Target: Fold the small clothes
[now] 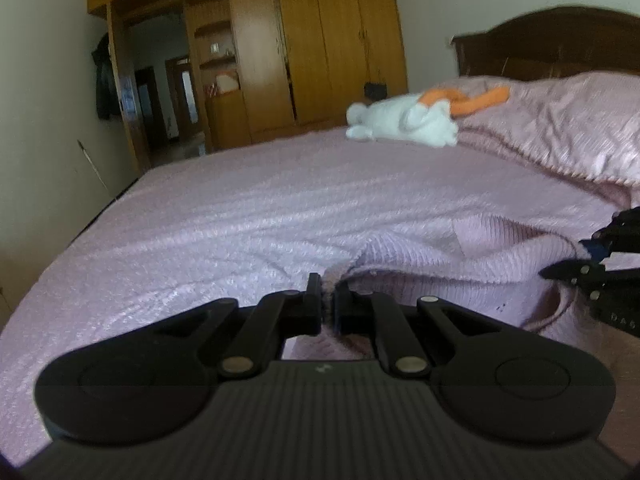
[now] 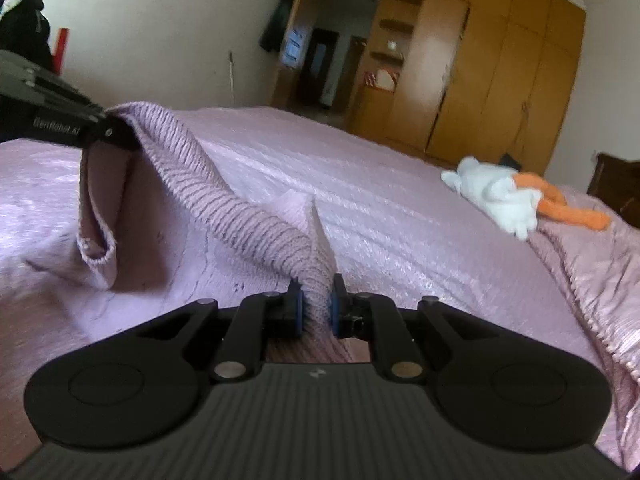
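Note:
A small pink ribbed knit garment is lifted off the pink bedspread, stretched between both grippers. My right gripper is shut on a bunched edge of it between its blue pads. My left gripper is shut on another edge of the knit. In the right wrist view the left gripper holds its corner up at the left, and a loose fold hangs below it. The right gripper shows at the right edge of the left wrist view.
A white and orange plush toy lies far across the bed. A rumpled pink quilt is heaped by the dark headboard. A wooden wardrobe and a doorway stand beyond the bed. A person's dark clothing shows at upper left.

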The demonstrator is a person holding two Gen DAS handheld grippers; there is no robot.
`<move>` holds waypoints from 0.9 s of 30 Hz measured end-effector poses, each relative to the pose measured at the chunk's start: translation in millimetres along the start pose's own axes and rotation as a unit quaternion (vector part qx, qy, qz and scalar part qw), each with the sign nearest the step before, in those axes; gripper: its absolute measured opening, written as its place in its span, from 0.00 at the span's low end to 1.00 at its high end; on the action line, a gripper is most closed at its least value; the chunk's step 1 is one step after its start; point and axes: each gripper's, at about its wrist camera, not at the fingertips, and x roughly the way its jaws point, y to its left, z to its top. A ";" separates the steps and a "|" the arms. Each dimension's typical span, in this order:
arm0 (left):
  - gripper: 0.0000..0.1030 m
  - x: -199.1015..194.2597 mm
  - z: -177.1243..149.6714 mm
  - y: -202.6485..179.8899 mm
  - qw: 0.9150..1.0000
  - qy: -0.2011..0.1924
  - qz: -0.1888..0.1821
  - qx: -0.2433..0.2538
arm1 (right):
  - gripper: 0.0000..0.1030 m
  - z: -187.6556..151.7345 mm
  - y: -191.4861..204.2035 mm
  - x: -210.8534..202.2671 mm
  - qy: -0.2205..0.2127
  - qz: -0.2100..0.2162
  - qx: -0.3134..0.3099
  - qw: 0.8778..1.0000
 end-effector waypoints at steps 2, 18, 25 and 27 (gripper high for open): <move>0.07 30.0 -5.4 1.4 1.000 0.020 0.004 -0.002 | 0.13 -2.7 1.7 27.9 0.011 -0.004 -0.002 1.000; 0.47 105.6 -41.5 25.6 0.993 0.107 0.018 -0.049 | 0.55 -36.8 -24.3 117.7 0.069 0.023 0.111 0.991; 0.47 69.8 -32.7 34.4 0.992 0.095 -0.001 -0.081 | 0.56 -36.2 -43.7 67.3 0.041 0.015 0.153 0.987; 0.47 58.2 -34.1 31.3 0.993 0.091 -0.007 -0.081 | 0.57 -39.7 -44.3 49.7 0.041 0.024 0.168 0.985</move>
